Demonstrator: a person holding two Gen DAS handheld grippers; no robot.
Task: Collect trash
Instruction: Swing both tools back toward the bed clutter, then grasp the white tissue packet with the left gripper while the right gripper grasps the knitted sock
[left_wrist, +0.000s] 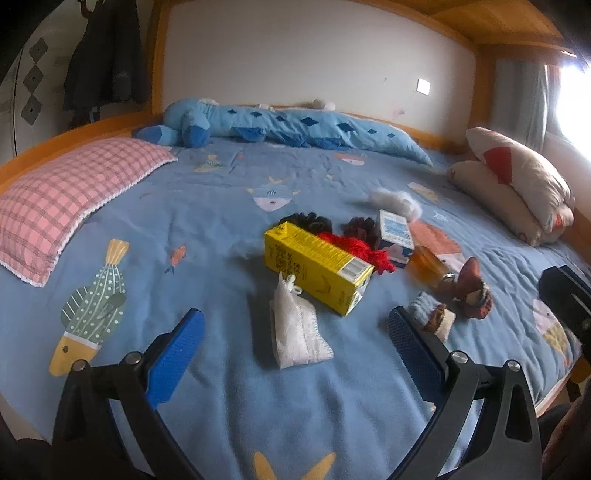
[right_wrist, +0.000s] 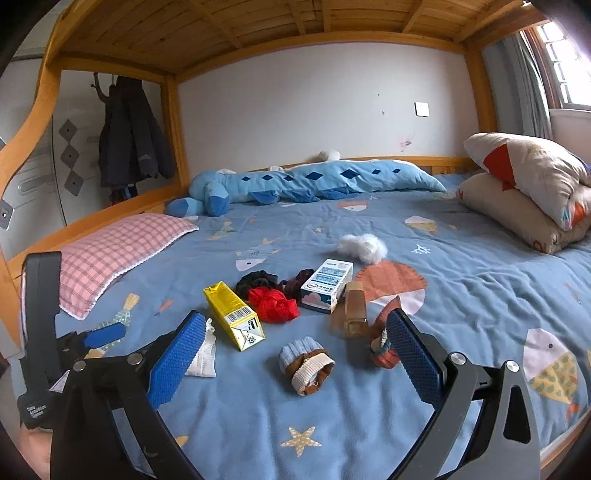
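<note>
A yellow carton (left_wrist: 317, 273) lies on its side near the middle of the blue bedspread (left_wrist: 207, 206), with a small white-and-blue box (left_wrist: 396, 236) just behind and to its right and a red scrunchie (left_wrist: 360, 251) between them. A white mesh pouch (left_wrist: 295, 332) lies just in front of the carton; in the right wrist view most of this pouch (right_wrist: 203, 356) is hidden behind the blue left pad. A rolled blue-and-brown sock (right_wrist: 304, 363) sits whole in that view, while the left wrist view shows only part of it (left_wrist: 434, 314), cut off by a pad. The amber object (right_wrist: 354, 310) beside the box is hard to identify (a translucent bottle, possibly). A white fluffy tuft (right_wrist: 364, 245) lies farther back.

The left gripper (left_wrist: 295, 328) is spread wide and empty above the pouch — the right gripper (right_wrist: 295, 341) likewise gapes, holding nothing. A pink checked pillow (left_wrist: 70, 199) lies at the left.
</note>
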